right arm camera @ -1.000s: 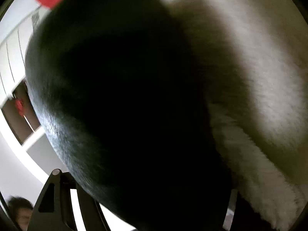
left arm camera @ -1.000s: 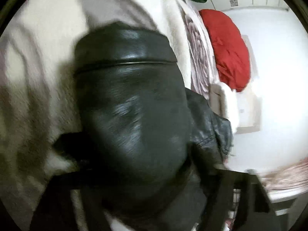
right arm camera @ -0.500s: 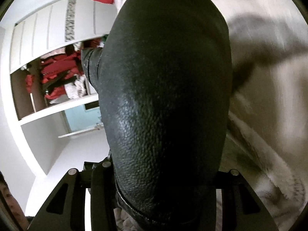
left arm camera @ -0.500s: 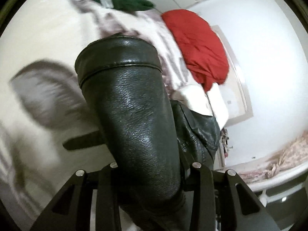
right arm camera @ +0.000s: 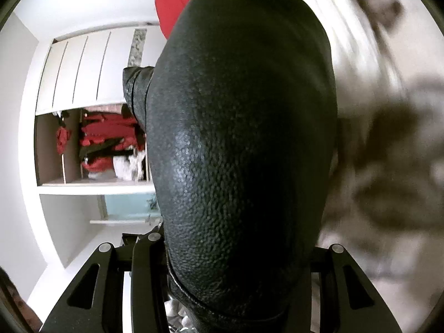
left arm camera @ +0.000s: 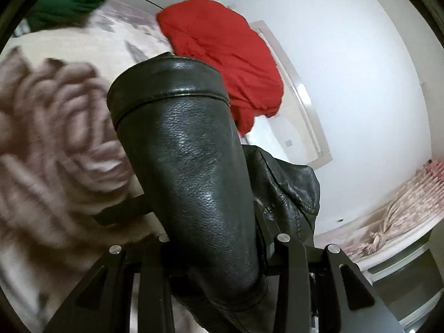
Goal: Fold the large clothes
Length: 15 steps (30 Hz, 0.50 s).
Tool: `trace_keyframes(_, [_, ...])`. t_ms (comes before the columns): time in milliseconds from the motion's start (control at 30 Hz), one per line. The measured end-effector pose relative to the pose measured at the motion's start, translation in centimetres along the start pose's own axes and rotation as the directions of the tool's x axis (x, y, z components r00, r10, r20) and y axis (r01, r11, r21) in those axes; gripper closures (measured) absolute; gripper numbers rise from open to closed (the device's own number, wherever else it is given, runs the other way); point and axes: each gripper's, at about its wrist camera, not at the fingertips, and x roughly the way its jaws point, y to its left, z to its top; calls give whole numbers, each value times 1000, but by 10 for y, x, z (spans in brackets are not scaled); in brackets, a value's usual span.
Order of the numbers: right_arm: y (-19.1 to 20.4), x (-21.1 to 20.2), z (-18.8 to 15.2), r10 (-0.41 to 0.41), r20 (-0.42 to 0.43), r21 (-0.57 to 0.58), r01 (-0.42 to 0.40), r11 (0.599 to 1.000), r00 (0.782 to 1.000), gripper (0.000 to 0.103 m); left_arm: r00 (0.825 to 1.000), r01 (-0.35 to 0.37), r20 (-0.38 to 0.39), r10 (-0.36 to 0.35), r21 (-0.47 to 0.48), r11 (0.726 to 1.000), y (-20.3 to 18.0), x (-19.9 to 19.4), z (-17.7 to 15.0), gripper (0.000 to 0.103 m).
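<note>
1. The black leather jacket [left arm camera: 194, 183] is held up over the bed [left arm camera: 55, 144], a sleeve in each gripper; both sleeves should be raised level so the body hangs straight before it is laid flat.
2. The left gripper [left arm camera: 213, 252] is clamped, part-closed, on one sleeve, whose cuff stands beyond the fingers.
3. The right gripper [right arm camera: 236, 252] is likewise closed on the other sleeve [right arm camera: 244, 138].

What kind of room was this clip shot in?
Most likely a bedroom. A plush blanket with a big flower pattern is spread out like bedding with a red garment lying on it, and an open wardrobe stuffed with clothes stands against the white wall.
</note>
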Motion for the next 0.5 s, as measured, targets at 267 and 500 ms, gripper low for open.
trace_keyframes(267, [14,6,215,-73,4,-78,73,994,997,57,1000,13,-28,-13,1,1000,27,126,35,72])
trace_keyframes(500, [-77,60,283,-172,-65,2,172,985,983,57,985,-32,-168,42,64,997,88,190,21,69])
